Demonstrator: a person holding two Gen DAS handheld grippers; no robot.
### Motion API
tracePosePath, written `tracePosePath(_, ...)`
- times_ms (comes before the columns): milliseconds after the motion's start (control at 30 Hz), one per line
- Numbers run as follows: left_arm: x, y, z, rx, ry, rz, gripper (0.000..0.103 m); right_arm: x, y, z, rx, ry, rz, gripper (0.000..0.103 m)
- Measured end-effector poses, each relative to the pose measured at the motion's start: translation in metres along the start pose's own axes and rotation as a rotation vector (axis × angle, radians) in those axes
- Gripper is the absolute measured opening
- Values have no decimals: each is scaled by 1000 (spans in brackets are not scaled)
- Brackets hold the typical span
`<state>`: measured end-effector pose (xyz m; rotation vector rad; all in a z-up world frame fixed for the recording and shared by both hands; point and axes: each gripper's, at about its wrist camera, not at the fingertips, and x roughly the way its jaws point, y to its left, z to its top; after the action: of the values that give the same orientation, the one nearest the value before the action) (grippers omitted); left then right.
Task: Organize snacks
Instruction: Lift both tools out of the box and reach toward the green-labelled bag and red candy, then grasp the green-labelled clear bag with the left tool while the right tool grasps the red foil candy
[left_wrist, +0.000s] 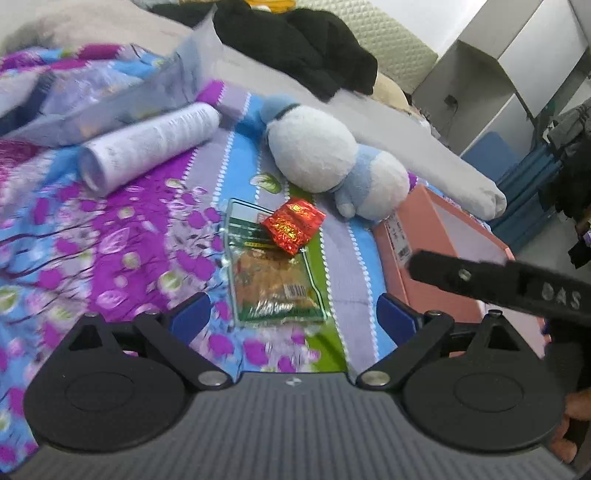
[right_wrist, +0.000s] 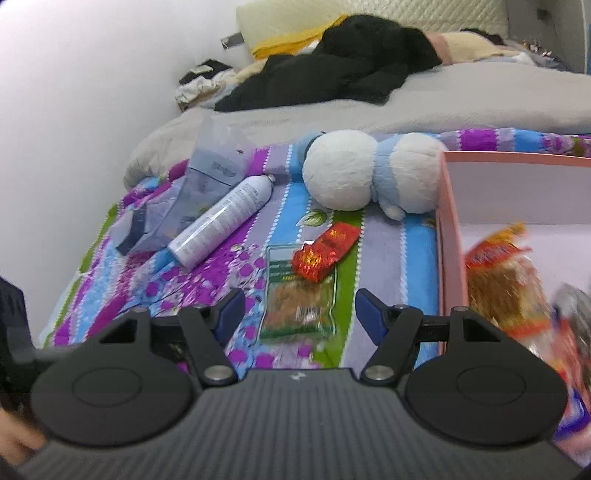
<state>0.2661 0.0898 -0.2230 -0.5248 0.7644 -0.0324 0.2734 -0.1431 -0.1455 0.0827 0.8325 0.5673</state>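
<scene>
Beside the open pink cardboard box, both wide-spread, empty grippers may snag the shiny red foil packet overlapping the clear green-edged snack bag.

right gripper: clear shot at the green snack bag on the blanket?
Probably yes. The right gripper is open, with the green snack bag just ahead between its fingers. Only the red packet overlaps the bag's far end.

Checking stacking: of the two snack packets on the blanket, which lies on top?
The red foil packet; its corner rests on the larger clear green-edged packet, which lies flat beneath it.
</scene>
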Motion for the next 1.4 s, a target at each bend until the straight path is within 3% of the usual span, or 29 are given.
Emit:
tracePosePath(267,78,15,17,-2,103,-1,98,87,-27,33,59,136,-4,68)
tracePosePath(433,97,8,8,31,151,63,98,132,-28,40,59,240,18,68)
tracePosePath(667,109,-4,3,56,159,168,93,177,-20,45,23,338,26,68)
tracePosePath(867,117,-9,3,89,168,217,84,192,-15,49,-14,380,27,66)
tracePosePath(967,115,-6,7,91,170,233,73,197,-11,50,-56,388,18,51)
tracePosePath(1067,114,-1,11,87,181,233,64,198,-9,51,-91,392,-2,43)
tracePosePath(1100,113,2,12,79,183,228,62,196,-9,52,-96,387,-4,32)
tracePosePath(1300,101,7,14,55,191,194,46,177,-22,51,-77,369,-15,27)
tracePosePath(1400,94,6,12,45,198,182,43,162,-25,50,-60,351,-12,27)
